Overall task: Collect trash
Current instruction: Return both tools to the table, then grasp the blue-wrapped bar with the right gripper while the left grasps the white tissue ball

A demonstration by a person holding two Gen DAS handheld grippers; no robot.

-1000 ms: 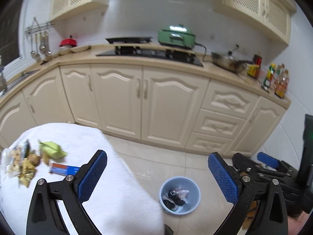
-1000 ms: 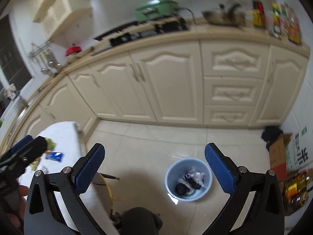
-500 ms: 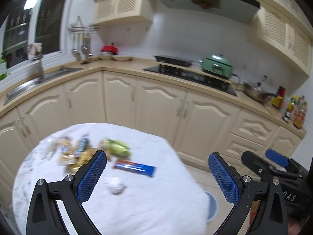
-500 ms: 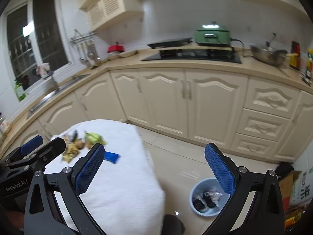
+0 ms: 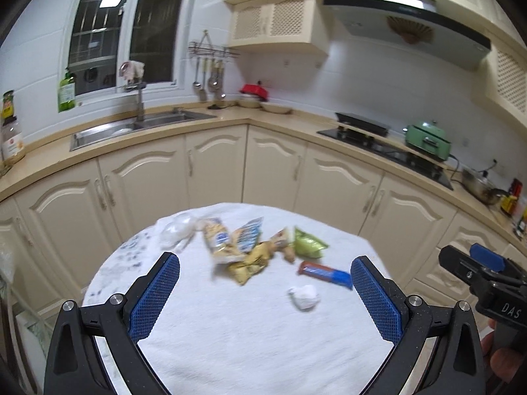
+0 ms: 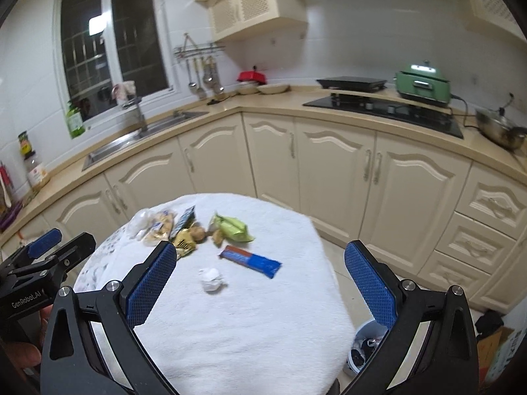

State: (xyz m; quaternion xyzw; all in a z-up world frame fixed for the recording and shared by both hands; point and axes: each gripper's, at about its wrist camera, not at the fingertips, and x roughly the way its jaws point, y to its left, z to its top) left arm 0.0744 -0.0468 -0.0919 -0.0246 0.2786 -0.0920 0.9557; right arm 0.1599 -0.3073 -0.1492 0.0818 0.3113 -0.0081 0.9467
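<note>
Trash (image 5: 263,250) on white table (image 5: 250,335), ahead of left gripper (image 5: 265,293) and right gripper (image 6: 260,286), both wide, empty.

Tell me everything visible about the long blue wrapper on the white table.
The blue wrapper is a long, flat, glossy packet, blue along most of its length with a reddish-brown end toward the pile of snack wrappers. It lies flat on the white cloth near the table's right edge, angled, apart from the crumpled paper ball and just short of the green bag. Nothing grips it; both tongs hang open and empty above the table.
</note>
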